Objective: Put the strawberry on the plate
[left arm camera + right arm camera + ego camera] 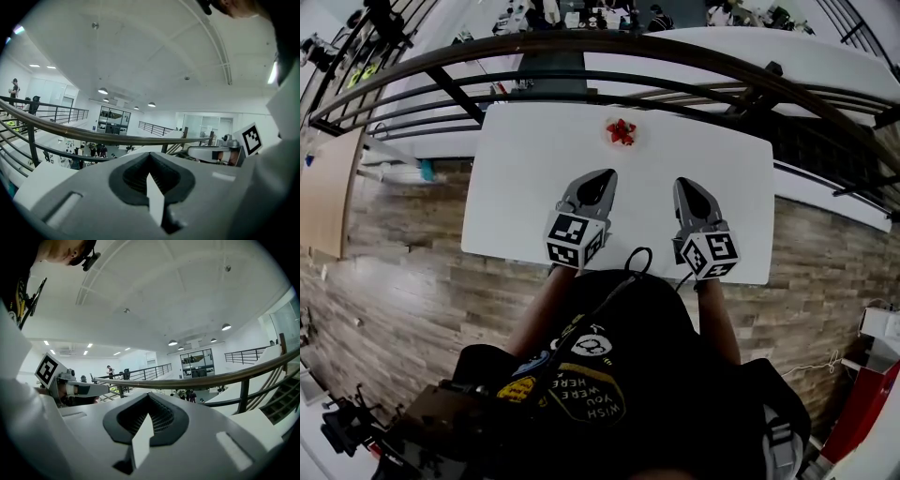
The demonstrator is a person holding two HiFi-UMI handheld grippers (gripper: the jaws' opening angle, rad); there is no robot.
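Note:
A red strawberry [622,132] lies on a small pale plate [637,140] at the far middle of the white table [525,178]. Both grippers rest on the table's near half, well short of the plate. My left gripper [603,175] points towards the plate, its jaws shut with nothing between them. To its right, my right gripper [683,184] is shut and empty too. The left gripper view shows the left gripper [150,154] with its tips meeting against the ceiling. In the right gripper view, the right gripper [149,395] looks the same. Neither gripper view shows the strawberry.
A curved dark railing [609,56] runs just beyond the table's far edge, over a lower floor with desks. Wood flooring [394,253] lies to the table's left and right. The person's dark shirt [619,375] fills the bottom of the head view.

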